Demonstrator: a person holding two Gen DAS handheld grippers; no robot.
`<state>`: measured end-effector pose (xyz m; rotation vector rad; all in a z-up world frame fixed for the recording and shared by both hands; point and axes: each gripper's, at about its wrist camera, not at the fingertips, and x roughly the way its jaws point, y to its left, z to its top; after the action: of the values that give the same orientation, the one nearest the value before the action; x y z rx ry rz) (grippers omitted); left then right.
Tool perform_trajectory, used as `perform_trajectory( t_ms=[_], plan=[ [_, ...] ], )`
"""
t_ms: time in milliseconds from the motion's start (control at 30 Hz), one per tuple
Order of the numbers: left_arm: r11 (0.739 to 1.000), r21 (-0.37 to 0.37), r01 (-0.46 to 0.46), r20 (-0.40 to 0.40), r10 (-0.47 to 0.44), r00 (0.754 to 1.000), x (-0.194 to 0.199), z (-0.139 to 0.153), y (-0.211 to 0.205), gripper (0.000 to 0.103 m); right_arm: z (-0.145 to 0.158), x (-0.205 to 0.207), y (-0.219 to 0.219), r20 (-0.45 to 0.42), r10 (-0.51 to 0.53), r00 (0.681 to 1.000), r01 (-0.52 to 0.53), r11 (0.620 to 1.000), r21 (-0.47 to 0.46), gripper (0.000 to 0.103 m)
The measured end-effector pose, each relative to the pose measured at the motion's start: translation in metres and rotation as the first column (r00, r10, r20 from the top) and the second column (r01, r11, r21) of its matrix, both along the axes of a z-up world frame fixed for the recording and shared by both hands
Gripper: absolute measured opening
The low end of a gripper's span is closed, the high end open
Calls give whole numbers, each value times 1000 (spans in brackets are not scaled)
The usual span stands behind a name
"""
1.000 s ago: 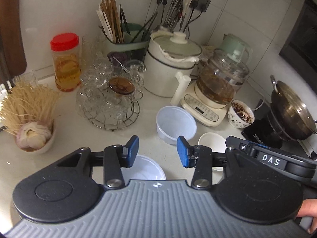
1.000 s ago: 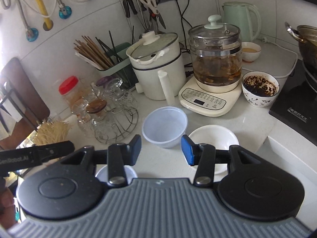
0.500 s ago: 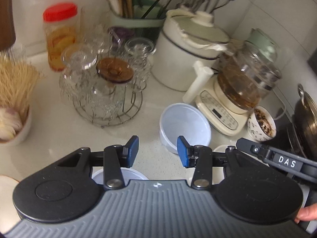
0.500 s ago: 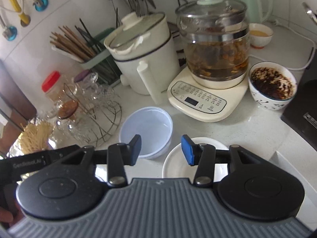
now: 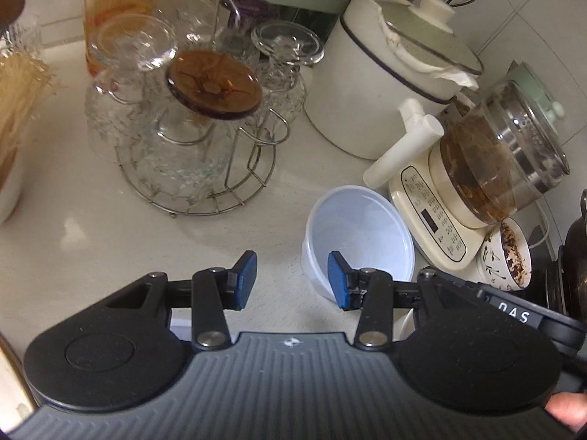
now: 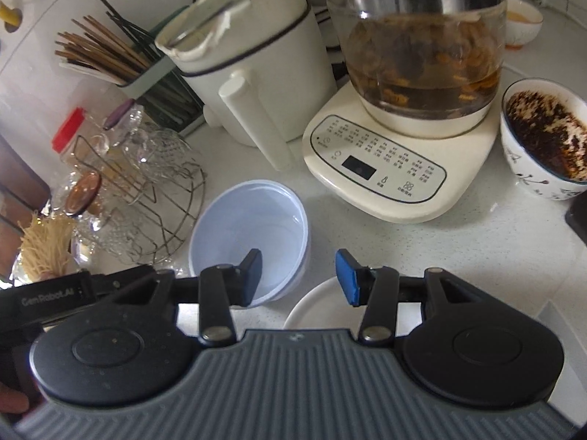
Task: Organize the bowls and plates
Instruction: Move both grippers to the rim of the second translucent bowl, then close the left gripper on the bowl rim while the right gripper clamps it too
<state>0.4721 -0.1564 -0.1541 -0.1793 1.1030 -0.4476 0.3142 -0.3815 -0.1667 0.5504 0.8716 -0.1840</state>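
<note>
Both grippers dropped closer — translucent round plastic bowl (image 6: 249, 234) looms.

The right tongs (image 6: 299, 275) hang parted (nothing between them) over the plastic bowl (image 6: 249, 234) and white plate (image 6: 319, 308).

"DAS" on right tool (image 5: 515, 317); "Gem Robot.AI" on left tool (image 6: 47, 299).

Bare counter (image 5: 110, 227) left of plastic bowl (image 5: 357, 234); glass rack (image 5: 190, 139) and kettle base (image 6: 389, 168) close behind
</note>
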Motion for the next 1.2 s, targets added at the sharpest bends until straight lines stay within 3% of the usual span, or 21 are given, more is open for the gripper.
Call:
perform_trajectory(
  t_ms=[167, 300, 500, 667, 867, 1200],
  plan=[
    [998, -56, 3, -39, -5, 999, 11, -12, -5, 48, -10, 15, -6, -35, -4, 999, 5, 1000, 12, 44],
    [998, -56, 1, -87, -5, 996, 21, -23, -11, 47, -11, 27, -6, -19, 30, 999, -30, 1000, 3, 43],
    [999, -42, 20, -76, -23, 997, 32, -28, -19, 47, -24, 37, -12, -72, 30, 997, -28, 999, 28, 34],
    [999, -31, 37, -95, -40, 995, 39, -35, -24, 27, -32, 42, -15, -99, 26, 995, -23, 999, 33, 23],
    [997, -37, 74, -101, -77, 992, 41, -41, -33, 13, -35, 41, -17, -94, 26, 995, -21, 998, 56, 13],
    [995, -17, 101, -75, -102, 992, 35, -38, -33, 7, -30, 41, -7, -81, 49, 996, -47, 998, 30, 9]
  ],
)
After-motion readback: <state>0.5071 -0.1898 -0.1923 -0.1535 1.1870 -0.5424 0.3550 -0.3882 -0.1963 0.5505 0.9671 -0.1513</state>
